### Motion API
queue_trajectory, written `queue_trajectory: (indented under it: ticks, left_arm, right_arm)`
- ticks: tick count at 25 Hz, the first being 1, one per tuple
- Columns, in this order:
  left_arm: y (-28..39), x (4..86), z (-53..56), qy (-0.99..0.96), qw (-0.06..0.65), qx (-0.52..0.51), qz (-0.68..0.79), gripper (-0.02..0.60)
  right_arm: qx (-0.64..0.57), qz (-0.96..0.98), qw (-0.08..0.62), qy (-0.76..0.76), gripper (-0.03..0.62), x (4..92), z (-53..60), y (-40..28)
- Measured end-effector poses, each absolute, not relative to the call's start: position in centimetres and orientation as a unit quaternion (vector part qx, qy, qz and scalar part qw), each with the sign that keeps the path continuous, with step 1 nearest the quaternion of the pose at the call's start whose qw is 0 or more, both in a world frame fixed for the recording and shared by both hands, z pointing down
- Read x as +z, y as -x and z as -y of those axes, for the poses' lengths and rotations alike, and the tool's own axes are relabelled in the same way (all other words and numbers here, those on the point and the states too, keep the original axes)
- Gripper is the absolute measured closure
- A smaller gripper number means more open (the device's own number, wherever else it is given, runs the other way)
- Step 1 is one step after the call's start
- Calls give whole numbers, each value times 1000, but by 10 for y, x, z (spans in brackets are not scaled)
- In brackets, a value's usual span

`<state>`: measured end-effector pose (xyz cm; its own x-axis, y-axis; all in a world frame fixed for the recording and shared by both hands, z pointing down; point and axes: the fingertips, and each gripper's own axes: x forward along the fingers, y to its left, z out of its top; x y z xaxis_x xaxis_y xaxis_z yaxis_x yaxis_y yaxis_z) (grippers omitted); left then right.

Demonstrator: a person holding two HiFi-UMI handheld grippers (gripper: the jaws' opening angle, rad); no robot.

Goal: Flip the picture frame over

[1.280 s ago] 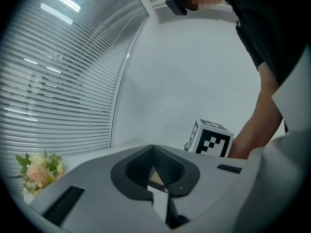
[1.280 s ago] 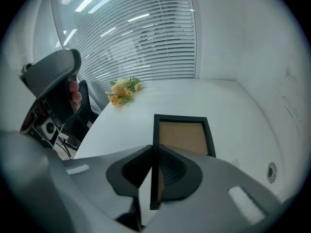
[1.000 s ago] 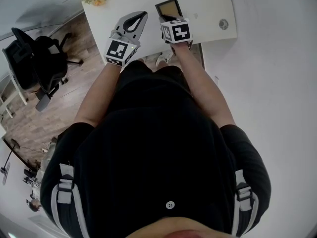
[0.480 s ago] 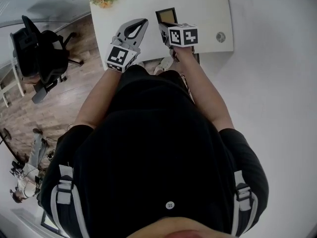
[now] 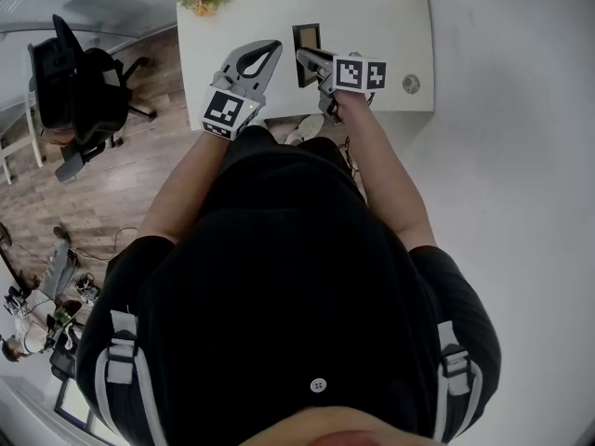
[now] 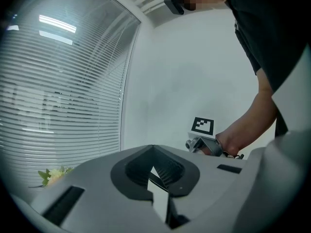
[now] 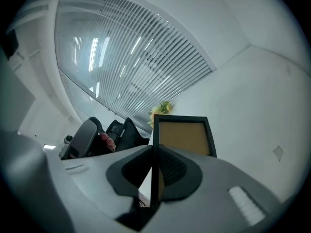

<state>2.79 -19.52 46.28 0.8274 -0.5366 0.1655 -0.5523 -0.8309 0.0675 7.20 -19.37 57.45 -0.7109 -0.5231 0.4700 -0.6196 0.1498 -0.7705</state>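
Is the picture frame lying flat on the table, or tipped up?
Tipped up: the right gripper is shut on one edge of the picture frame, brown panel showing.

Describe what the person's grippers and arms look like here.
The left gripper and right gripper have light grey moulded bodies with dark ribbed pads. Each carries a white cube printed with black square markers. The person wears a black short-sleeved top with grey shoulder straps; forearms are bare.
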Motion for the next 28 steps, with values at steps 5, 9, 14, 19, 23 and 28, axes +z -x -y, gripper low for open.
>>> queue_trajectory:
  ticks: [5,9,14,19,23,28]
  left_arm:
    - [-31,467,193,-950,61,69,298,577]
    - [-33,472,193,-947,70,64,306,577]
    - [-33,478,194,-942,80,61,321,577]
    - [-38,496,194,-934,87,62,340,577]
    - [-40,508,194,-929,92,57,354,577]
    - [-36,508,191,-924,103,57,364,577]
  right_arm:
    - [567,749,-15,-342,543,574,197,-80]
    - [597,738,-51,-311,543,580,199,-85]
    - [636,721,-114,-250,543,583,198,-85]
    - [653,709,-155,-215,543,602,197,-92]
    - [660,703,-186,-188,543,618,198,-94]
    - [675,688,-210,-165,543,625,199,-89]
